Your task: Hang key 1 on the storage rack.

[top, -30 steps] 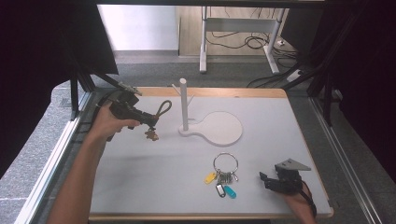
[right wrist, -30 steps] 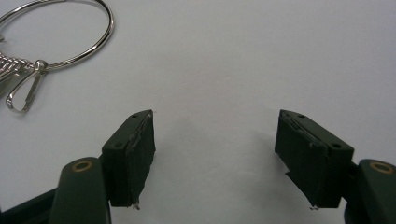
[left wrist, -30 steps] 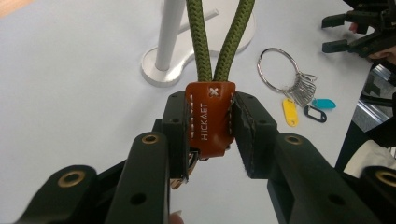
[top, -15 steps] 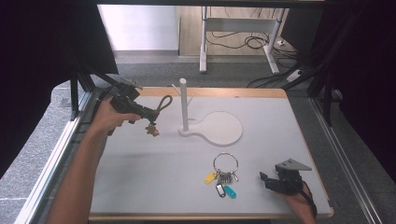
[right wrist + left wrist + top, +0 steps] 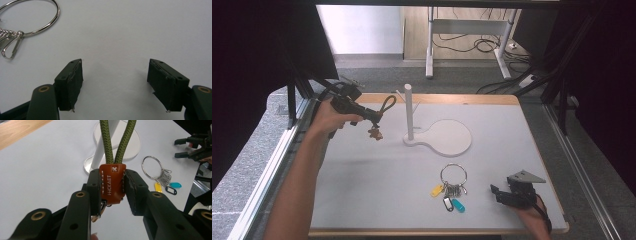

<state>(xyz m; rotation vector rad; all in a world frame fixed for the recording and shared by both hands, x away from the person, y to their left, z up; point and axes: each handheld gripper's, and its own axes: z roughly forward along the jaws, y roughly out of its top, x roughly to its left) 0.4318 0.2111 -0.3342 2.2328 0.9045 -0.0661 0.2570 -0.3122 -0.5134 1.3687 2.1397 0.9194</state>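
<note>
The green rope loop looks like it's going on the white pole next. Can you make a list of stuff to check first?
1. Left gripper shut on the leather tab: ok.
2. Green rope loop hanging open: ok.
3. Loop over the white pole: not ok, still beside it.
4. Pole top bare: ok.
5. Right gripper out of the way: ok, open near the key ring.
6. Grip firm enough: cannot tell.

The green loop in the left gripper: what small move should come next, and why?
Probably carry the left gripper a little further toward the post and raise it. It is shut on the leather tab, the loop stands open beside the post, below its top. The right gripper rests open near the key ring.
</note>
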